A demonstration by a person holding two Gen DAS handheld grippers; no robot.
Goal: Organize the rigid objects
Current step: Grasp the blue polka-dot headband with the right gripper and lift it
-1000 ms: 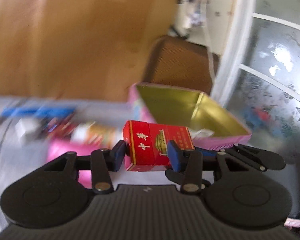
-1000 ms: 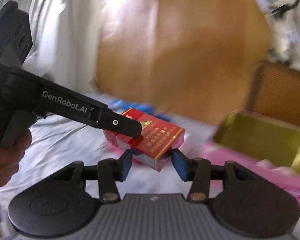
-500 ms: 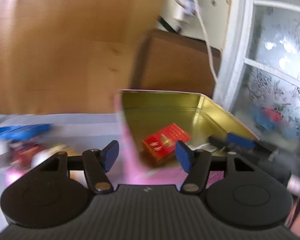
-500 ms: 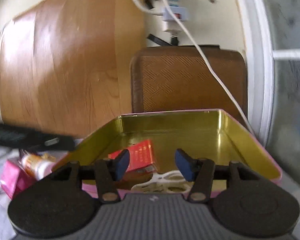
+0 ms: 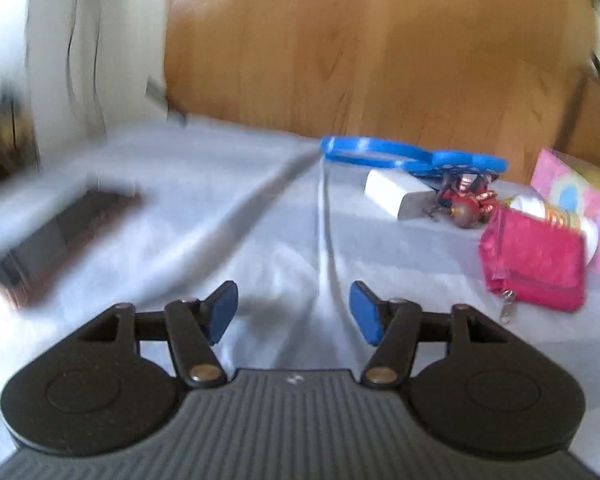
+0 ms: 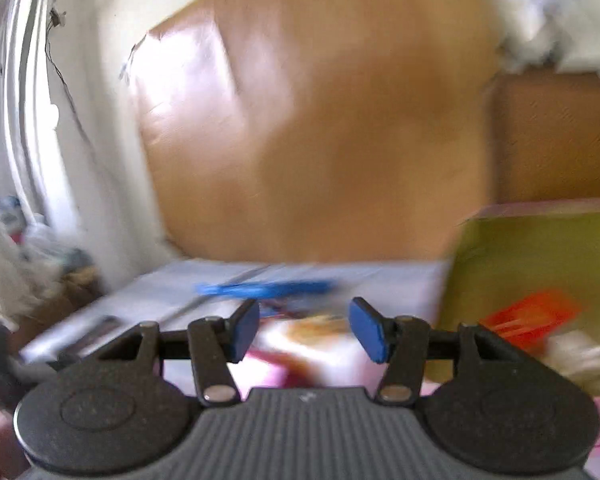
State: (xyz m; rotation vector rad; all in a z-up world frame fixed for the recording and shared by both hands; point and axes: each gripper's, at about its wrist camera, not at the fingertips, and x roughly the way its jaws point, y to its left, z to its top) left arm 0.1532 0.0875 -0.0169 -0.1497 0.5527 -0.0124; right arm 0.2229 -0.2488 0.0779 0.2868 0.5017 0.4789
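L hand-held gripper [image 5: 293, 312]: jaws apart, nothing between, over white sheet [image 5: 220, 240]. Pink pouch [image 5: 534, 258] to its right, white box [image 5: 396, 192] + blue hanger [image 5: 412, 156] beyond. R hand-held gripper [image 6: 304, 330]: jaws apart, empty; red pack [image 6: 530, 316] inside gold tin [image 6: 540, 264] at right, blurred.

Surface is a bed-like top under a wrinkled pale grey sheet [image 5: 260, 220]. On it, far right cluster: blue plastic scissors-like item [image 5: 412, 156], white box [image 5: 400, 192] just beside it, red beaded trinket [image 5: 466, 204] touching the box, magenta pouch [image 5: 534, 264] nearer, pink tin [image 5: 560, 184] at the right edge. Dark flat object [image 5: 60, 236] lies well apart on the left, too blurred to identify.
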